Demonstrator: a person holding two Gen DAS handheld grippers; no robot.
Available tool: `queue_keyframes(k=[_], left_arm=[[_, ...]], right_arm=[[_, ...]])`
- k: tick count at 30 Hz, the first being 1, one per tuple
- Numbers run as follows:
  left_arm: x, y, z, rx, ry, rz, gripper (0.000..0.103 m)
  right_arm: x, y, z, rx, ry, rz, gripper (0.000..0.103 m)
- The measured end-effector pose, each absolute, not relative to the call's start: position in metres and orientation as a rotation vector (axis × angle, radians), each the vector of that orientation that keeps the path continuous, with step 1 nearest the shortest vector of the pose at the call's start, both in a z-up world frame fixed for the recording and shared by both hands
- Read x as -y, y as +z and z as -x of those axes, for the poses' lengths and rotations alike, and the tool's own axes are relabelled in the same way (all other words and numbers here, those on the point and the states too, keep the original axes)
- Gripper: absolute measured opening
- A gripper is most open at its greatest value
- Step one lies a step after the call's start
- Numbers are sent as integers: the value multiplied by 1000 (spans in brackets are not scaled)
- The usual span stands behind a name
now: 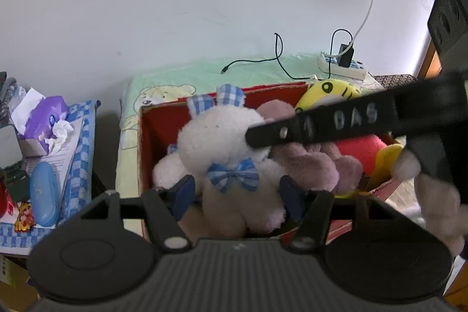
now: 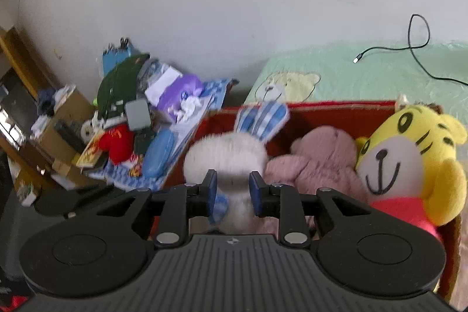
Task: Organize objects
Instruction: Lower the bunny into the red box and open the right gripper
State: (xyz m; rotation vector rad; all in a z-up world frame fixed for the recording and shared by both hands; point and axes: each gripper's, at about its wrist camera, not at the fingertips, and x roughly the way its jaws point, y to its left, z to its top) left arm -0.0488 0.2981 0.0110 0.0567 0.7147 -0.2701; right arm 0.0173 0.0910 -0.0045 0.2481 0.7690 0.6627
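A white plush rabbit [image 1: 222, 142] with blue checked ears and a blue bow stands in a red cardboard box [image 1: 163, 119]. My left gripper [image 1: 238, 195] is open, its blue pads on either side of the rabbit's body. My right gripper [image 2: 233, 193] is closed on the rabbit [image 2: 225, 154] near its neck; its black body [image 1: 336, 125] crosses the left wrist view. A pink plush [image 2: 318, 157] and a yellow tiger plush [image 2: 409, 154] in a red shirt lie in the same box [image 2: 336, 113].
The box sits on a bed with a green bear-print sheet [image 2: 336, 69]. A black cable [image 1: 263, 60] and a power strip [image 1: 342, 66] lie behind it. A cluttered side table [image 1: 76, 154] to the left holds a tissue box [image 1: 44, 119] and a blue case [image 1: 44, 192].
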Motion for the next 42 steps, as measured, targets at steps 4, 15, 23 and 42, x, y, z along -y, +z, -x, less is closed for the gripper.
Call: queue_keyframes(k=[4, 15, 23, 42], left_arm=[[-296, 9, 46, -725, -284, -44, 65], [-302, -1, 43, -763, -293, -29, 62], [-303, -5, 33, -798, -268, -12, 62], [-267, 24, 40, -821, -88, -89, 85]], right_arm=[[-93, 2, -30, -706, 670, -343, 25], [-109, -34, -50, -819, 667, -369, 18], [-109, -46, -58, -829, 645, -374, 16], [-60, -5, -2, -692, 478, -252, 27]])
